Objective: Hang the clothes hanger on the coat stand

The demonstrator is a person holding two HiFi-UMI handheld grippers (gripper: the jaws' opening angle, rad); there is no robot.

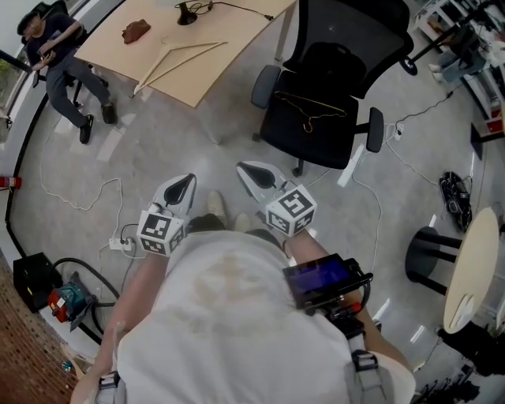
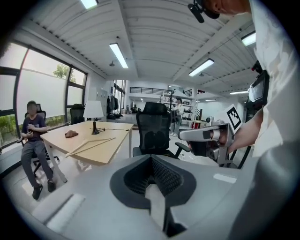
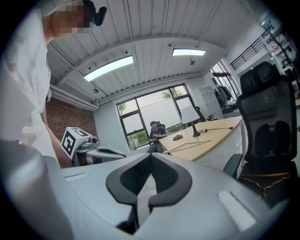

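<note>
A thin gold wire hanger (image 1: 312, 109) lies on the seat of a black office chair (image 1: 335, 47); the right gripper view shows that hanger (image 3: 265, 178) low at the right. A wooden hanger (image 1: 180, 57) lies on the light wooden table (image 1: 221, 31), and this wooden hanger (image 2: 90, 146) is far off in the left gripper view. No coat stand shows clearly. My left gripper (image 1: 184, 186) and right gripper (image 1: 252, 172) hover side by side above the floor, well short of chair and table. Each has its jaws together with nothing between them.
A lamp base (image 1: 187, 13) and a brown object (image 1: 136, 31) sit on the table. A person (image 1: 59, 59) sits on a chair at the far left. Cables and a power strip (image 1: 122, 243) lie on the floor. A black stool (image 1: 430, 252) and a round table (image 1: 473, 264) stand at the right.
</note>
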